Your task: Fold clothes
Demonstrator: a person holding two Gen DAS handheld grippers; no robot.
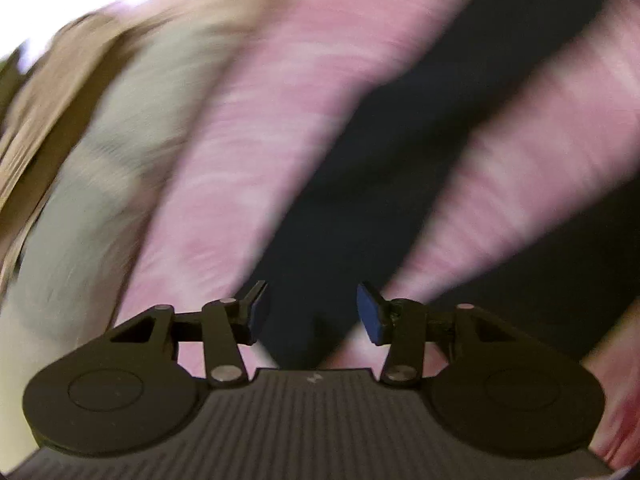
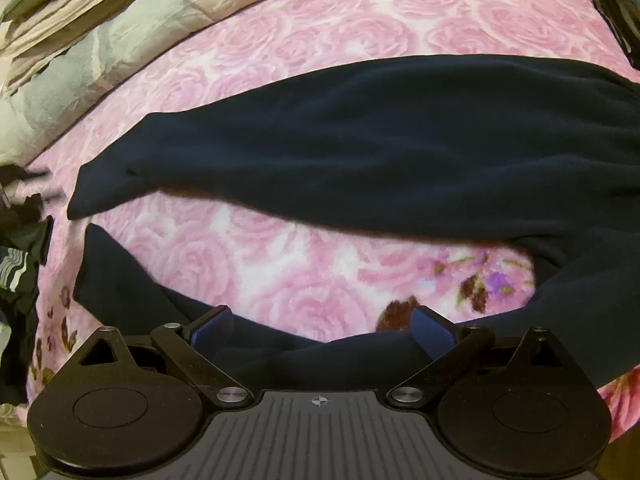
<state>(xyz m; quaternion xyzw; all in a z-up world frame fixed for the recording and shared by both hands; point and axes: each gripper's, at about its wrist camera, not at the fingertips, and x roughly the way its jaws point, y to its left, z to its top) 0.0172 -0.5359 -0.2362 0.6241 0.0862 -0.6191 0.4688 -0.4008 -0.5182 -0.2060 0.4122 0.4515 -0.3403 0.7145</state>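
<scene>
Right hand-held gripper (image 2: 322,330): jaws wide apart over lower leg of dark trousers (image 2: 360,152) on pink rose blanket (image 2: 300,40); left hand-held gripper (image 1: 310,314): parted, gripping nothing, view blurred.

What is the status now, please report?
Left gripper open, view blurred. Right gripper open above near leg of dark trousers, spread on pink blanket. Nothing blocking.

A bed is covered by a pink rose-patterned blanket (image 2: 304,40). Toward ten o'clock lies rumpled grey-and-beige bedding (image 2: 80,32). Bright light glares at eleven o'clock in the blurred left wrist view.
</scene>
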